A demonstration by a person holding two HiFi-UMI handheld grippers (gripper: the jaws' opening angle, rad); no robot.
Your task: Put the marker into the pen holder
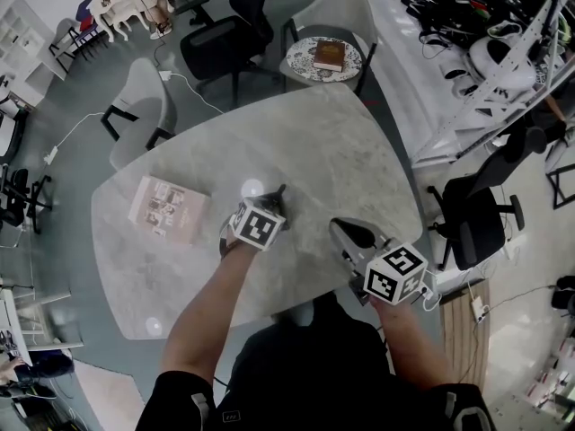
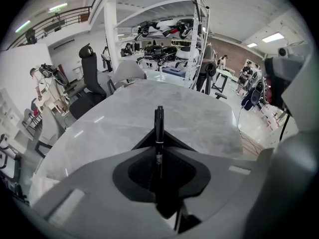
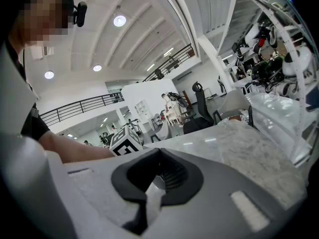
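Workspace seen from the head view: a pale marble table with rounded corners, the person's two forearms reaching over its near edge. Left gripper is held over the middle of the table, its marker-patterned cube facing up. Right gripper is held near it, to its right and nearer the table's near edge; the two do not touch.

Left gripper view: both jaws are closed on a black marker. The marker is clamped low on its barrel and stands out forward past the jaw tips, with a thin pale band partway along it. The marble top stretches beyond it.

Right gripper view: the jaws are brought together with nothing between them. This gripper is tilted upward, so ceiling lights and a railed upper gallery fill much of the view. The left gripper's cube and the person's forearm appear at the left, just over the table's surface.

Other items: a thin booklet lies flat on the left part of the table, well apart from both grippers. Beyond the far edge stand a black office chair and a small round side table carrying a brown book.
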